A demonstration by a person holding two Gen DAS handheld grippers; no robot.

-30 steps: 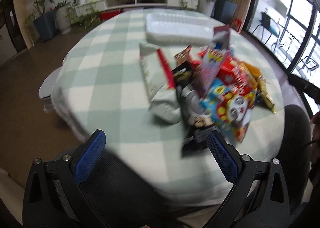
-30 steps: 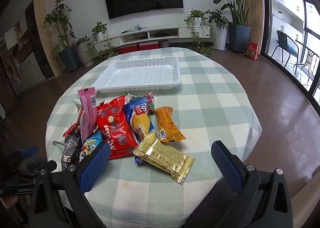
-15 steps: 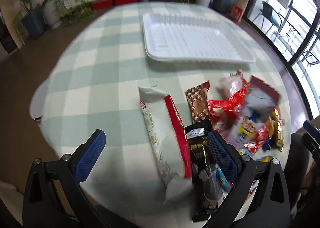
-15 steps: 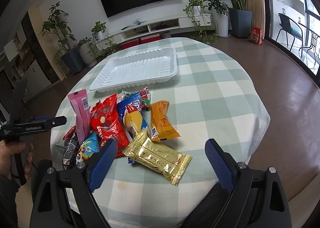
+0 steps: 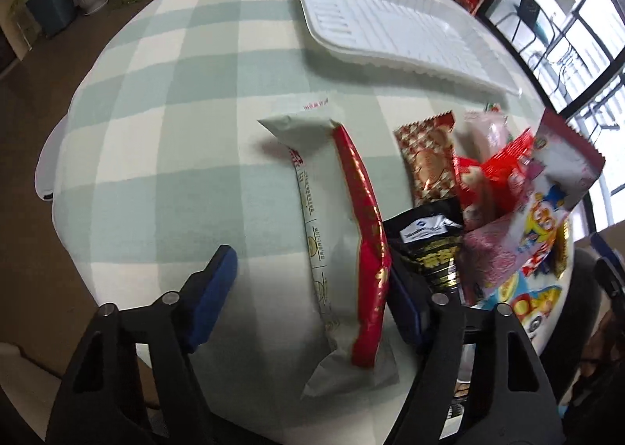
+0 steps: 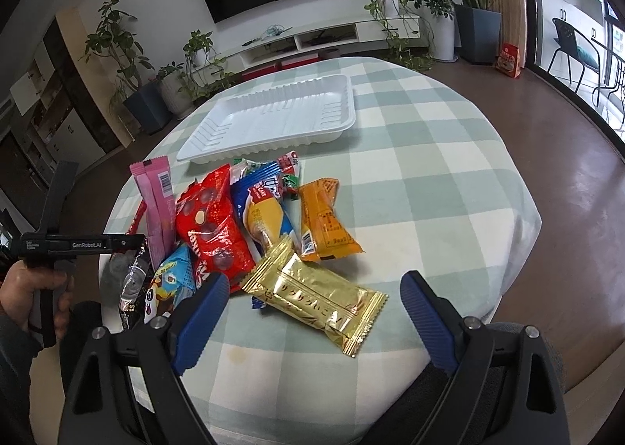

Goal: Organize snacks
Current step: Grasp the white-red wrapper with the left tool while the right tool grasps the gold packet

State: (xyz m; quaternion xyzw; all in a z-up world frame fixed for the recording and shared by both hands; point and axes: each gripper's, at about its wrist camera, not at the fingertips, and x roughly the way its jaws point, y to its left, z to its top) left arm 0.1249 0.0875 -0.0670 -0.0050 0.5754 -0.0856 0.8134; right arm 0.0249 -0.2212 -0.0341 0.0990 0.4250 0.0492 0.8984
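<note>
Round table (image 6: pixel 429 179) in a green-and-white check cloth is carrying a white plastic tray (image 6: pixel 273 121) toward its far edge and a snack heap nearer the front edge. Left gripper (image 5: pixel 312 289), jaws spread, is straddling the long white-and-red packet (image 5: pixel 340 234) lying at the heap's left edge. Right gripper (image 6: pixel 312 312), jaws likewise wide apart, is hovering over the gold packet (image 6: pixel 316 296) at the front of the heap, the orange packet (image 6: pixel 324 222) lying just behind it.
</note>
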